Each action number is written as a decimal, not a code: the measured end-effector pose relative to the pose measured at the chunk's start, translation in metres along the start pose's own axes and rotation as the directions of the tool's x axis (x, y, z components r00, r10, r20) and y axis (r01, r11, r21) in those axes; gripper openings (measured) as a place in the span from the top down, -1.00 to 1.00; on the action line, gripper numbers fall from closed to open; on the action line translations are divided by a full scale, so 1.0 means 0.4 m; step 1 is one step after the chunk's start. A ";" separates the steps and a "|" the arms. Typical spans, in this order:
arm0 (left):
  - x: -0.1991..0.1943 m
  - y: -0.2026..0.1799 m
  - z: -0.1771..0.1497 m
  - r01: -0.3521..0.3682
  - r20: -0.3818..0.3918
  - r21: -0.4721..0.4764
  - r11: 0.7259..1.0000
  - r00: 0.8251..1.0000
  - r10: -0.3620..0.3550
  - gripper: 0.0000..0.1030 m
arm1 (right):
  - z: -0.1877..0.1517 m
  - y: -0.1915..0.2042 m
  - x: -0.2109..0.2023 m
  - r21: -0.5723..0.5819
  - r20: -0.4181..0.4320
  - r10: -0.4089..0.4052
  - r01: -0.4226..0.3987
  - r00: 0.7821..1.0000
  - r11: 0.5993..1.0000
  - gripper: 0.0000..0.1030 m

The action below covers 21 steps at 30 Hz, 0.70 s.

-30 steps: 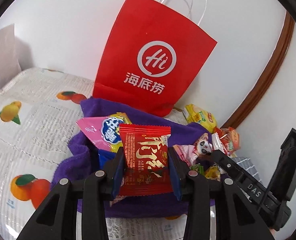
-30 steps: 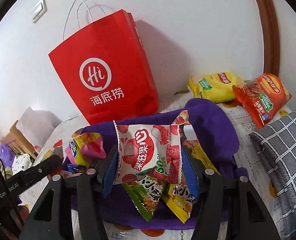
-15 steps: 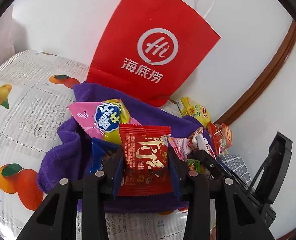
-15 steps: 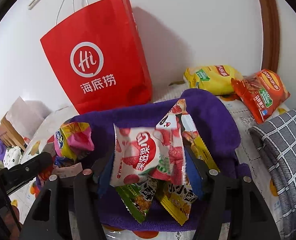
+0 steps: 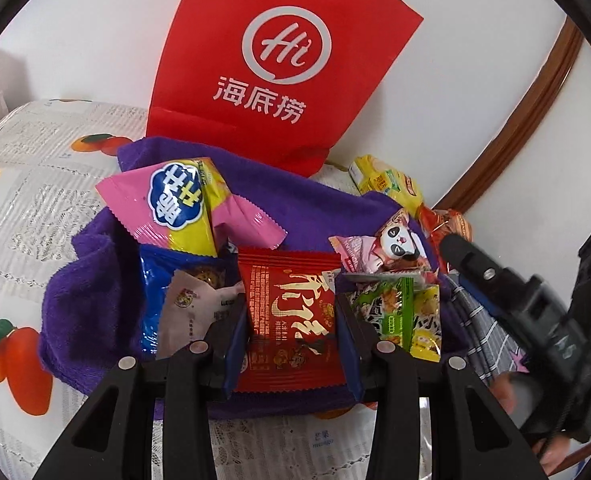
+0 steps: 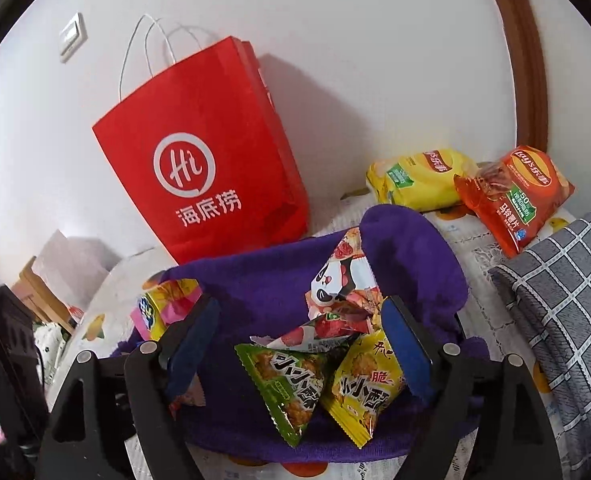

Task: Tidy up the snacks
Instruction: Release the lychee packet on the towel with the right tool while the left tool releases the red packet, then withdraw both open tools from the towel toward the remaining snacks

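glossy foil-ish red snack packet [image 5: 291, 316], fuzzy purple cloth [image 6: 271, 284], matte red paper bag [image 6: 211, 164], plasticky tablecloth [image 5: 27, 208].

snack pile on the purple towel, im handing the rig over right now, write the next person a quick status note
Left gripper: shut on the red packet, held over the purple towel.
Right gripper: open, holding nothing, above the green packet and yellow packet.
Most snacks lie piled on the towel; two chip bags sit by the wall. The red paper bag stands behind.
Left: place the red packet, sort the rest.
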<state>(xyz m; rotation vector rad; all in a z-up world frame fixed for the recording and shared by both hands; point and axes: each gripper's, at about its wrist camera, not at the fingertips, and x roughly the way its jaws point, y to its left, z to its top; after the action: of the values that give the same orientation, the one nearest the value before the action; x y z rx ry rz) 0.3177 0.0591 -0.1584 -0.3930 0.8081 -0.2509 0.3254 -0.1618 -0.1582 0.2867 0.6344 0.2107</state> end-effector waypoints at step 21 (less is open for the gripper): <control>-0.024 -0.008 0.007 0.014 0.030 -0.008 1.000 0.999 -0.014 -0.37 | -0.009 -0.014 -0.079 0.020 0.054 0.066 -0.068 0.996 0.998 -0.61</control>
<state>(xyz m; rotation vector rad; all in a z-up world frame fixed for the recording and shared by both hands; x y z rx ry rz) 0.3133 0.0605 -0.1490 -0.4096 0.7775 -0.2542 0.2990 -0.1750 -0.1454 0.3336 0.5754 0.2599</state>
